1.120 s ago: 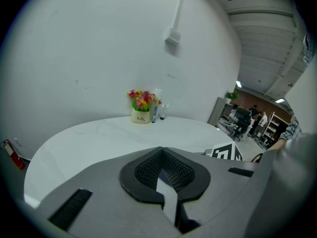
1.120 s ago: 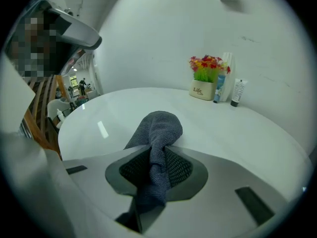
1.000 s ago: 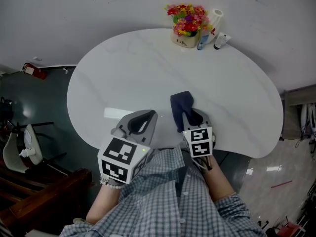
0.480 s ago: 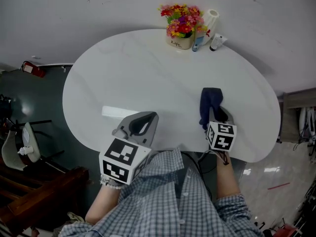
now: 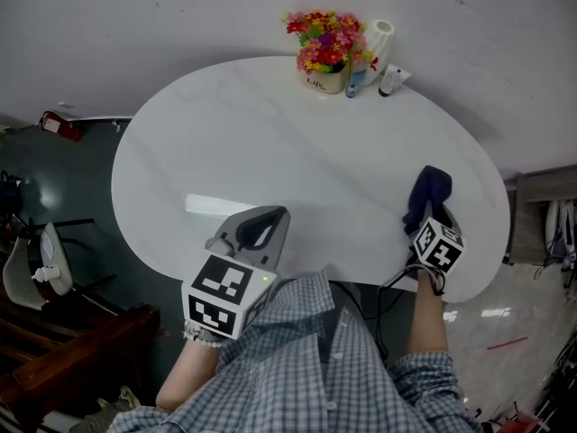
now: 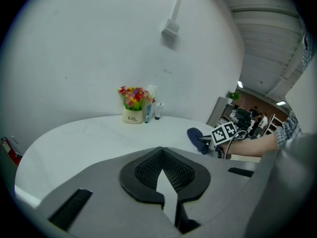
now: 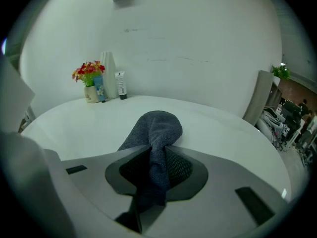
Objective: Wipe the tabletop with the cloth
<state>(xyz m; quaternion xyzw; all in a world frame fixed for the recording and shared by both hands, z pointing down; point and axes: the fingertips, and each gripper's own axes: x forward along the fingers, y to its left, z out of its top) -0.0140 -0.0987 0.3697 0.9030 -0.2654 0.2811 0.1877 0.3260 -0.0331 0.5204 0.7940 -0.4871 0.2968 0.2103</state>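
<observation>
R gripper (image 7: 157,152) clamped on the dark cloth (image 5: 427,190), which lies on the table (image 5: 252,142) nr its right edge, L gripper (image 6: 166,180) closed on nothing over the near edge, pot (image 5: 325,80) w/ flowers (image 5: 325,36) at the far edge, broad open top between.

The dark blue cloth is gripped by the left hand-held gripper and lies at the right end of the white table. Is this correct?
Not the left one. The right gripper view shows the right hand-held gripper with its jaws shut on the cloth; the left hand-held gripper holds nothing. The cloth does lie at the right end of the white table.
</observation>
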